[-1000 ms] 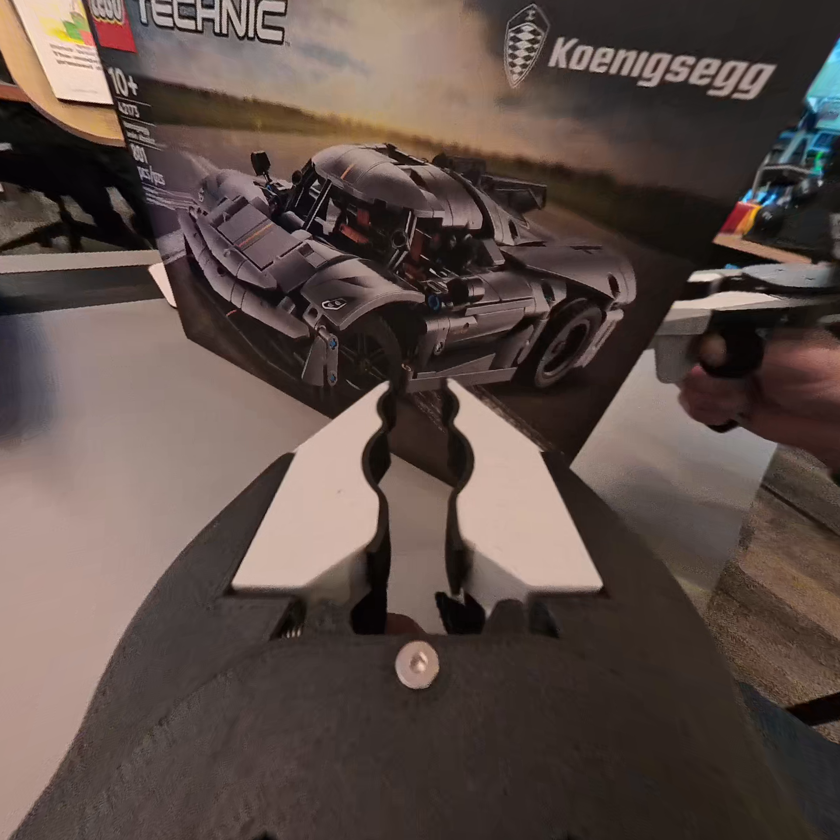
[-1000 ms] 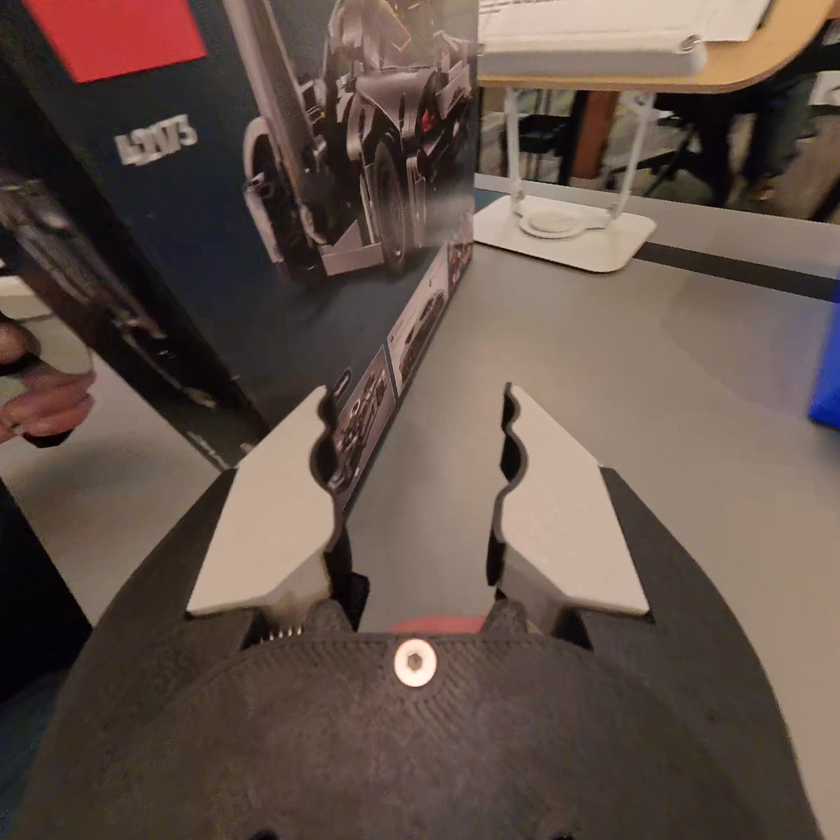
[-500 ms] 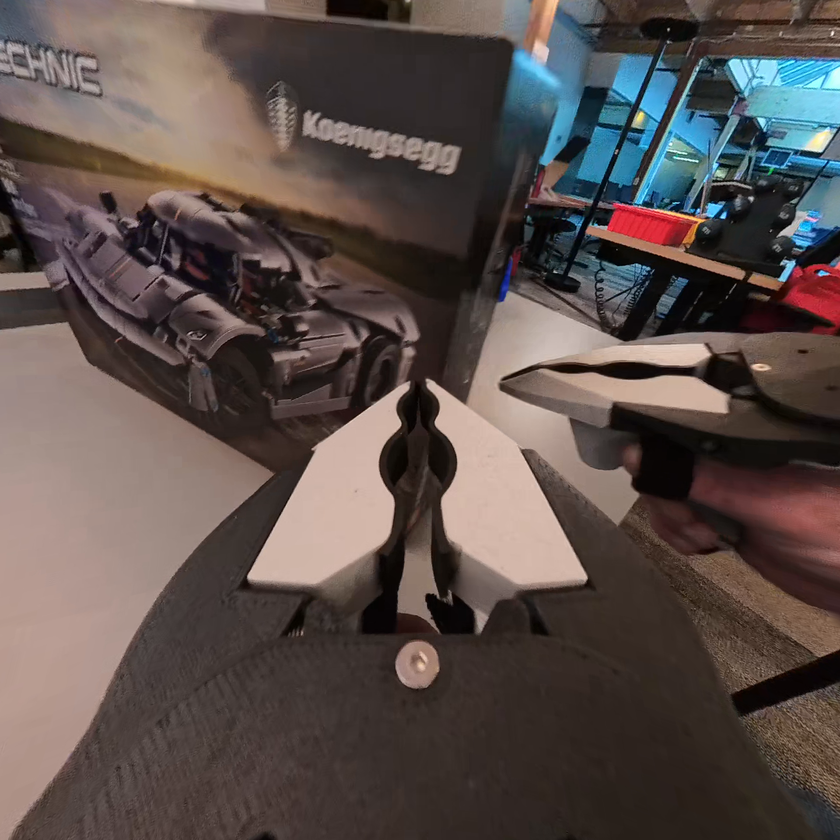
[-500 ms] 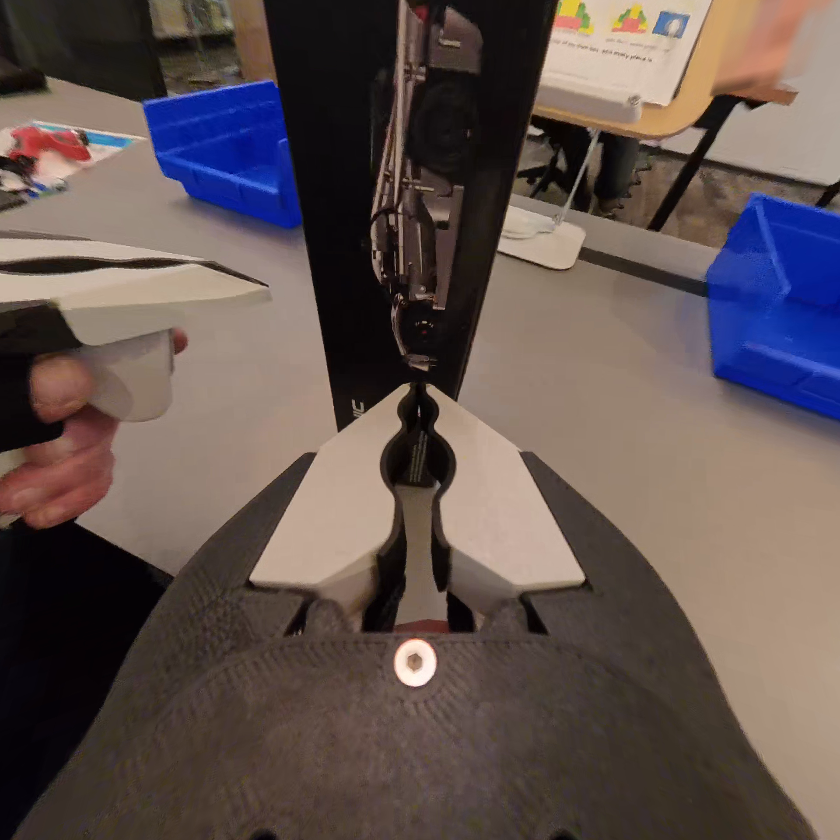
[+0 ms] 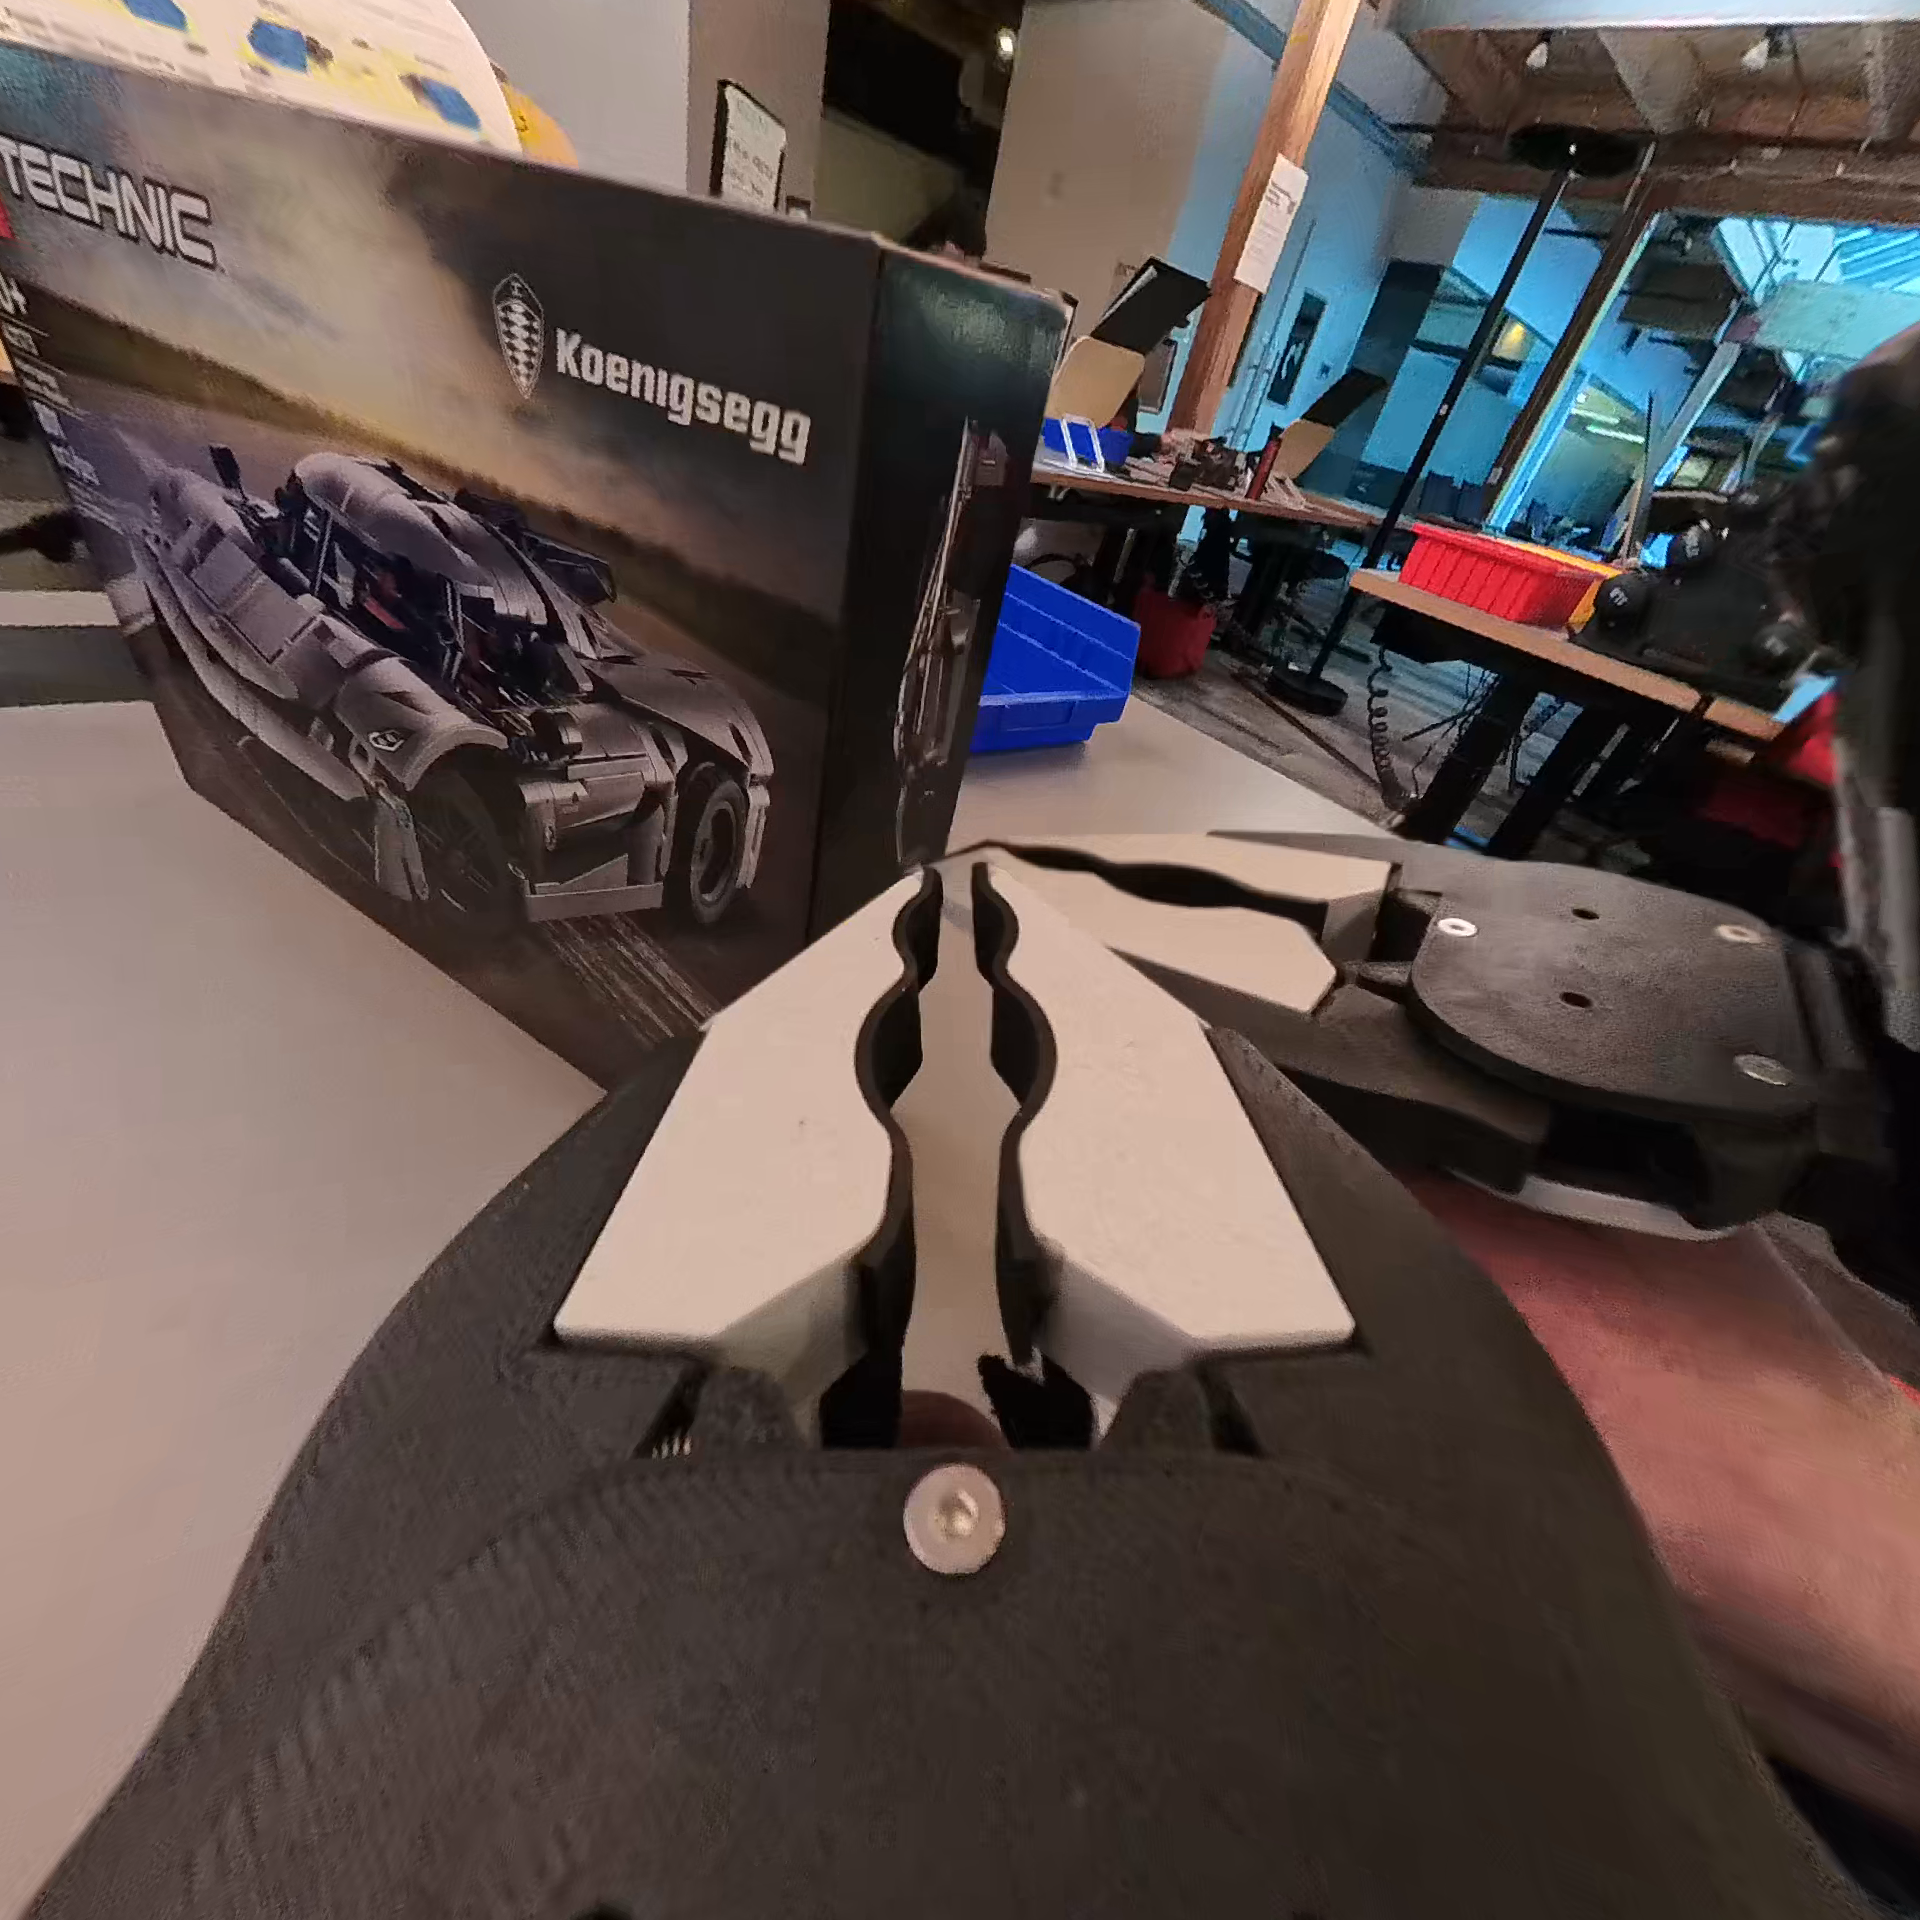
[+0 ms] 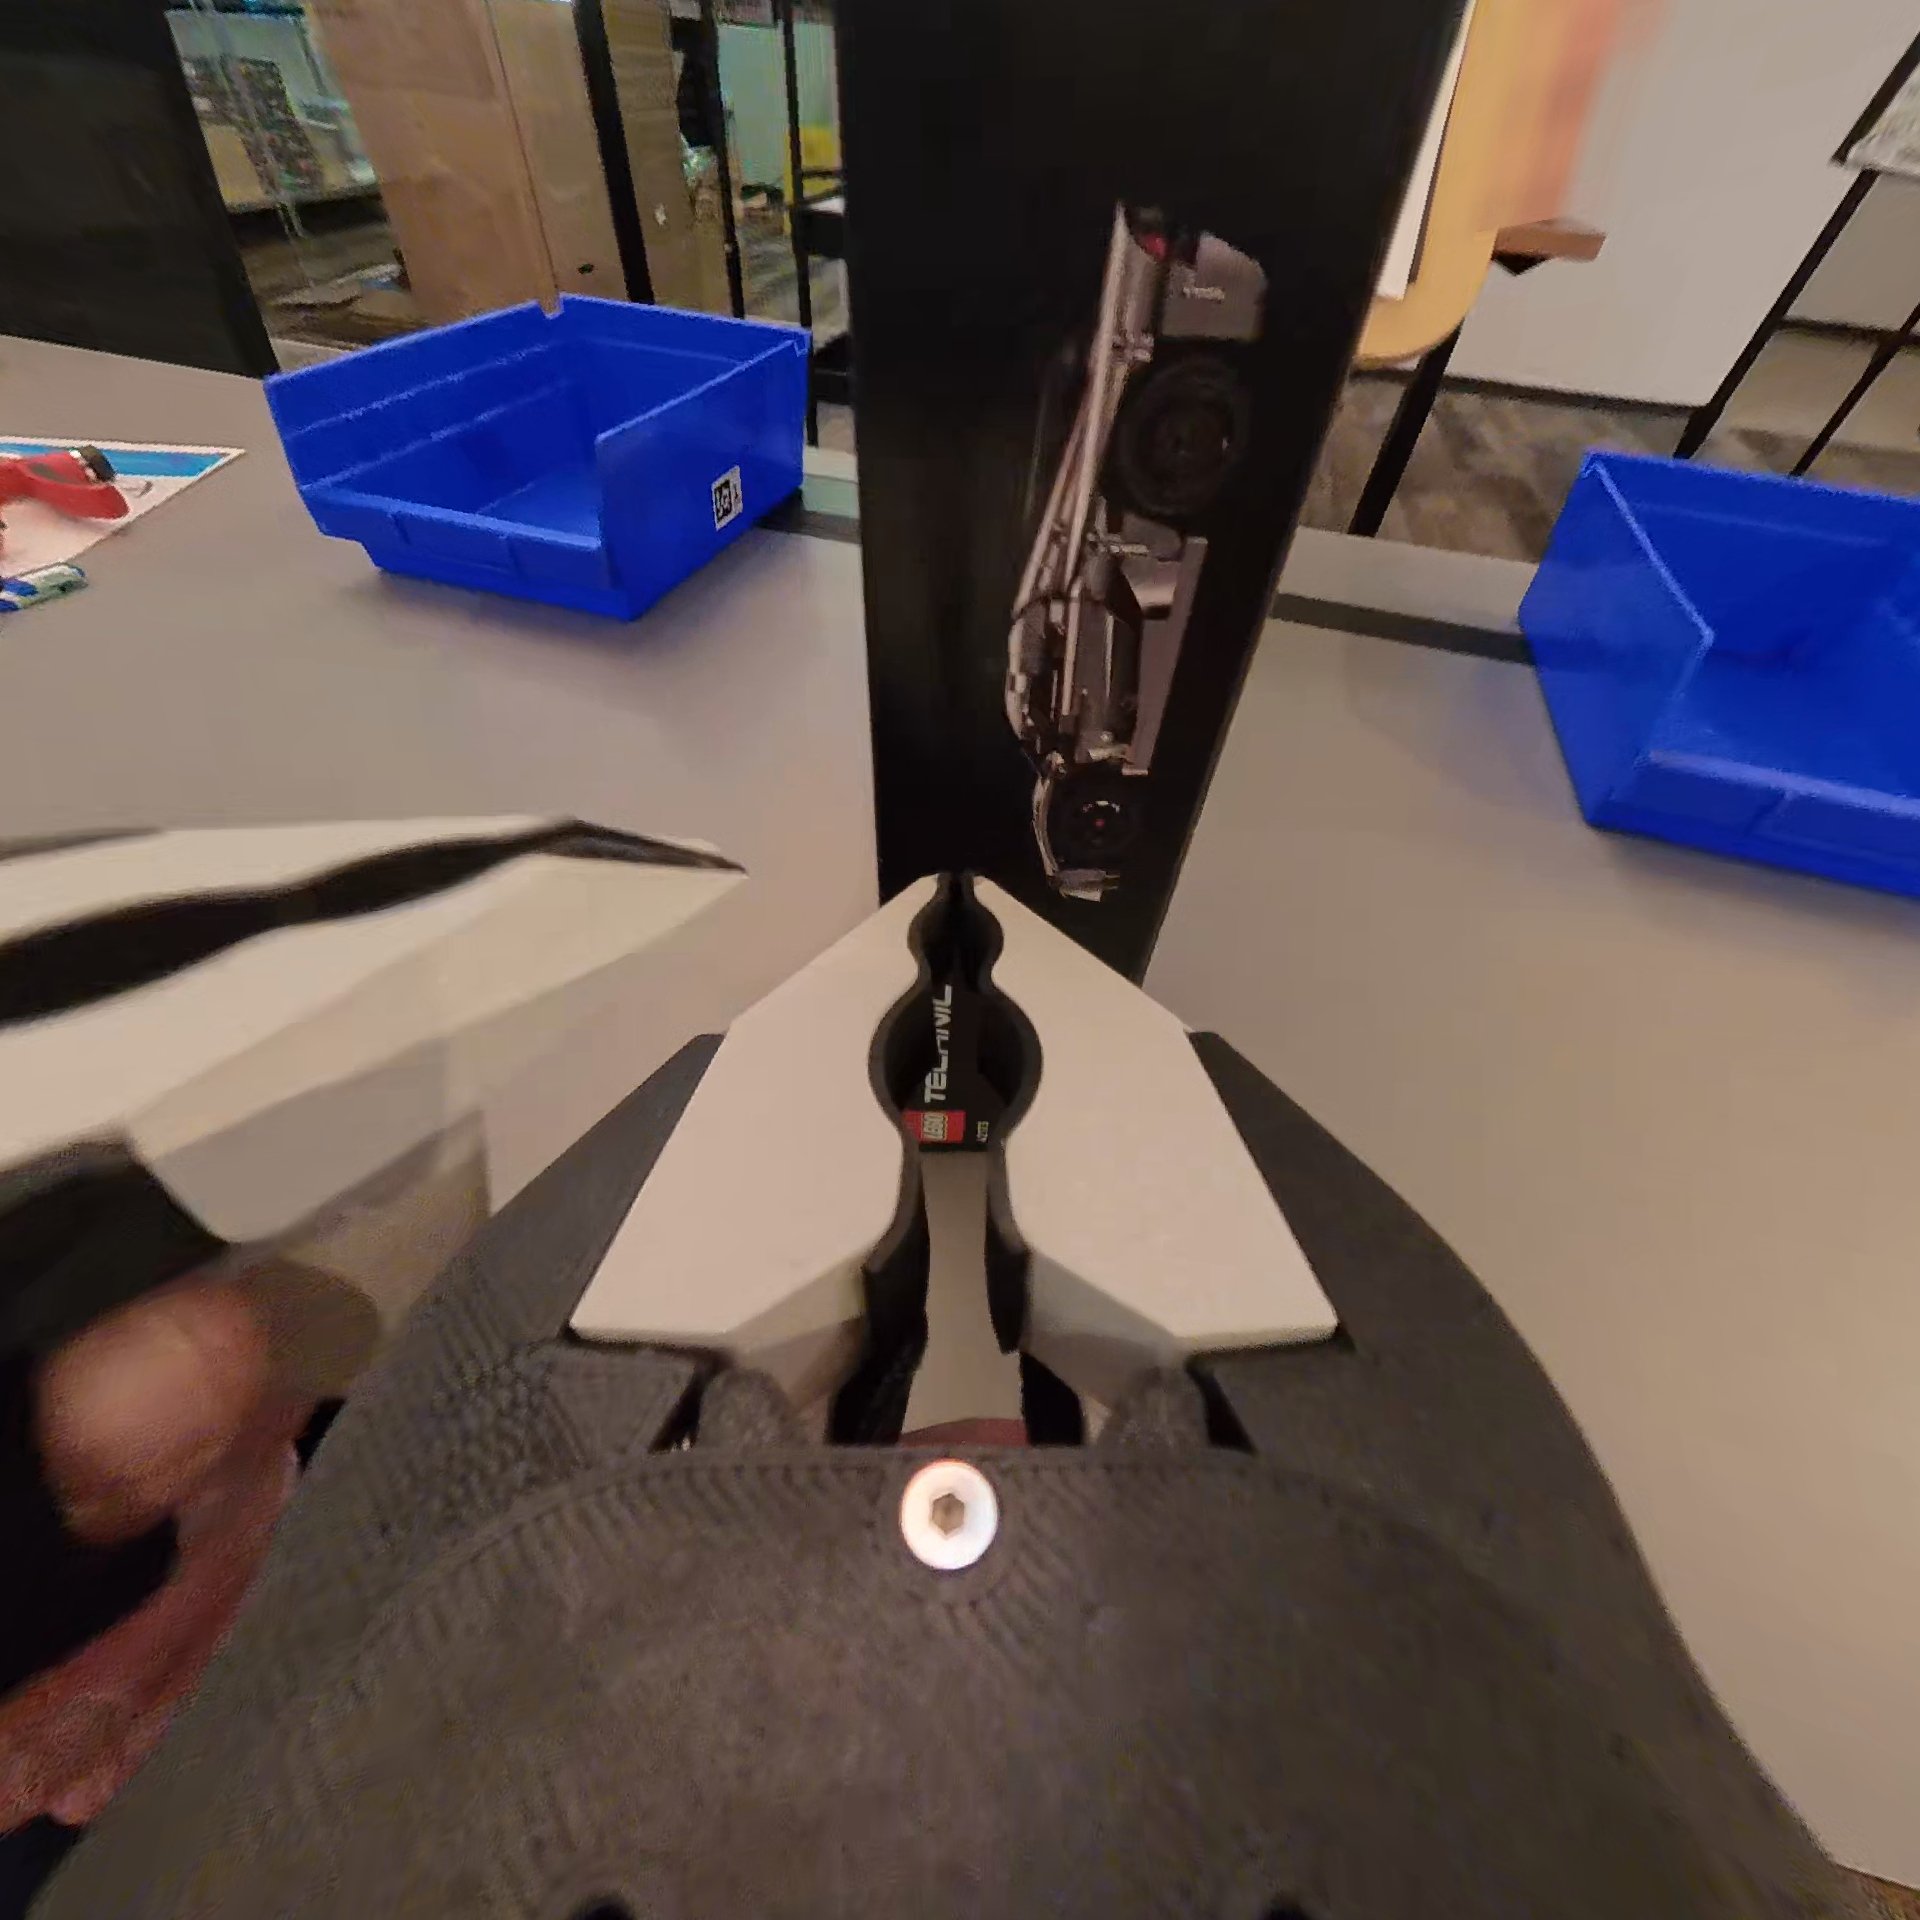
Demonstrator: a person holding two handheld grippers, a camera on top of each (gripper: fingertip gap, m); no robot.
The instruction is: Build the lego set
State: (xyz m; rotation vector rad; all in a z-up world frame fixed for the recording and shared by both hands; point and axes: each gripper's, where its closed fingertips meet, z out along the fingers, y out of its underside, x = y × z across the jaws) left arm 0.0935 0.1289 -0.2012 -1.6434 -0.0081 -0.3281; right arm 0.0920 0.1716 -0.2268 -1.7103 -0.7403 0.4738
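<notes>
Both your grippers sit near the box's end, neither one holding it.

Your left gripper (image 5: 948, 883) has its white fingers nearly together, a thin gap between them, gripping nothing; your right gripper (image 6: 956, 883) is pressed together, tips close to the narrow end of the upright dark cardboard lego box (image 6: 1081, 499), contact unclear, on the grey table (image 6: 1455, 1039). Blue plastic bins (image 6: 540, 447) sit beyond.

- Indoor light is dim and warm; cool blue daylight glows from the far windows (image 5: 1621, 343) in the left wrist view.
- The grey table (image 6: 416, 707) shows soft sheen, with faint shadows.
- Wide-angle bending curves the edges.
- A hand (image 6: 135, 1403) at lower left of the right wrist view is motion-blurred.
</notes>
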